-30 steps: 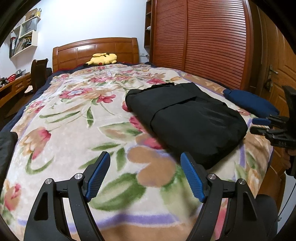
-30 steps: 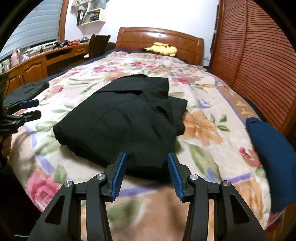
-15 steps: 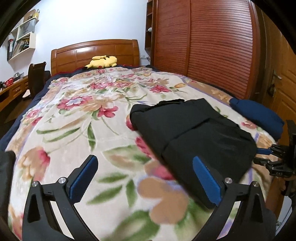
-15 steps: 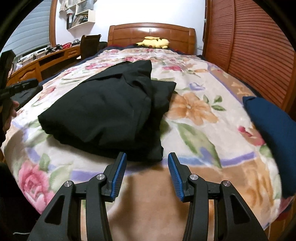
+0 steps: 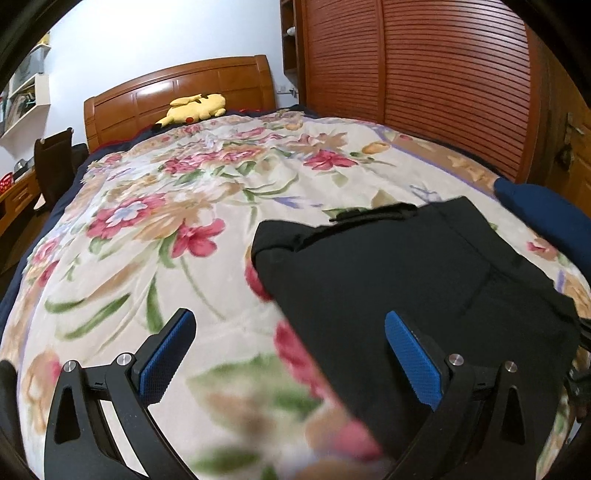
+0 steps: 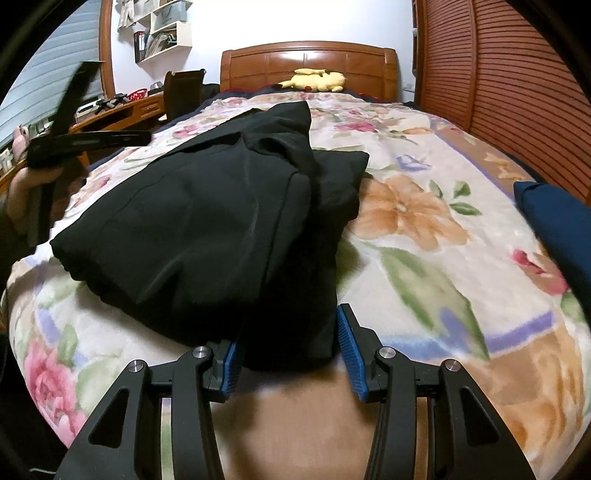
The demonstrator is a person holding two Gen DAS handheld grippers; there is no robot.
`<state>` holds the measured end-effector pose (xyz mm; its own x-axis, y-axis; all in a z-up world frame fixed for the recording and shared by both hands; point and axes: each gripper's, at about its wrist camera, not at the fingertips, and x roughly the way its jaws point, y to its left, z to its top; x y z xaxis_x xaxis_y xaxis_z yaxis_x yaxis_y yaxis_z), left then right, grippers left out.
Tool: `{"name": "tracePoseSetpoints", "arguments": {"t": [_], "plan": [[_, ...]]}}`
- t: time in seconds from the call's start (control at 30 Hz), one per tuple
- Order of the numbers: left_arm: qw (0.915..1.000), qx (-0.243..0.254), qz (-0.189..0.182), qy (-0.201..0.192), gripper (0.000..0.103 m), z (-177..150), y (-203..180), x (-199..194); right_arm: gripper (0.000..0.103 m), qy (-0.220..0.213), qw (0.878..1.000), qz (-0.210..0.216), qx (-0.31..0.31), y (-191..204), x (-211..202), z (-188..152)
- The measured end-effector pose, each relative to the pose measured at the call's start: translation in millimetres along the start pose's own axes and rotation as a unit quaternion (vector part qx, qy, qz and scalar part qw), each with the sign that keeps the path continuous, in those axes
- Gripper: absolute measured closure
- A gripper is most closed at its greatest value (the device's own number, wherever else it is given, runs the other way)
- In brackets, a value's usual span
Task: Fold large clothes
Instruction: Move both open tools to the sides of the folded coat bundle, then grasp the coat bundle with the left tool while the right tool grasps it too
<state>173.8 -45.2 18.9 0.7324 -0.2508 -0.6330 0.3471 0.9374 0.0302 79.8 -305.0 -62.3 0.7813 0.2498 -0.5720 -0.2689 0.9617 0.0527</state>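
**Ana:** While the black garment lies folded into a thick bundle on the floral blanket, the right gripper sits right at its near corner, down at six o'clock in the right wrist view. Blue pads spread apart, jaws parted, and the fabric's near corner dips between them. Whether the pads touch the cloth, I cannot tell.

**Ben:** And the left gripper is wide open too, low over the bed. In the left wrist view its right-hand pad stands in front of the black cloth at about four o'clock, while the other pad stands over bare blanket at seven. Nothing clamped between them.

**Ana:** From the right wrist camera you catch that left gripper out at nine o'clock, blurred, the person's hand wrapped round its handle, beside the bundle's left edge.

**Ben:** Round the scene: a yellow plush toy rests against the wooden headboard at twelve o'clock. A navy blue cloth lies near the bed's edge at three, apart from the black bundle. Slatted wardrobe doors fill the wall from one to two o'clock.

**Ana:** And a desk with a chair sits at ten o'clock in the right wrist view, shelves above it.
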Motion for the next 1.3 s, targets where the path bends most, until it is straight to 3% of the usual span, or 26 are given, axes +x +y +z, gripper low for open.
{"name": "tracePoseSetpoints", "arguments": {"t": [0.33,0.53,0.63,0.83,0.93,1.07,1.13,1.2,1.3], "plan": [[0.9992,-0.020,0.015,0.029,0.001,30.9,16.6,65.9,0.055,-0.019,1.000,-0.017,-0.013,9.1,6.3,-9.2],[0.9951,-0.081,-0.016,0.054,0.000,29.7,39.7,96.6,0.054,-0.027,1.000,-0.008,-0.004,7.6,4.1,-14.5],[0.9946,-0.082,-0.002,0.064,0.000,27.6,41.1,107.5,0.054,-0.029,1.000,-0.006,-0.002,6.3,4.0,-15.9],[0.9936,-0.083,-0.011,0.076,0.002,25.9,39.8,118.7,0.054,-0.030,1.000,-0.002,0.001,3.7,5.0,-16.2],[0.9925,-0.083,-0.032,0.084,0.016,26.3,37.6,122.6,0.054,-0.031,1.000,-0.002,0.004,3.9,5.4,-16.6],[0.9882,-0.088,-0.067,0.105,0.052,23.5,27.3,125.2,0.054,-0.025,1.000,-0.005,0.001,4.5,6.4,-15.4],[0.9902,-0.072,-0.051,0.107,0.060,24.9,20.1,123.0,0.054,-0.020,1.000,-0.007,-0.003,5.9,7.3,-13.2],[0.9914,-0.057,-0.041,0.110,0.076,27.4,13.1,118.1,0.056,-0.017,1.000,-0.004,-0.001,5.1,8.0,-11.4],[0.9935,-0.042,-0.020,0.104,0.084,31.5,6.3,103.5,0.064,-0.012,1.000,0.007,0.008,1.3,8.2,-9.1]]}}
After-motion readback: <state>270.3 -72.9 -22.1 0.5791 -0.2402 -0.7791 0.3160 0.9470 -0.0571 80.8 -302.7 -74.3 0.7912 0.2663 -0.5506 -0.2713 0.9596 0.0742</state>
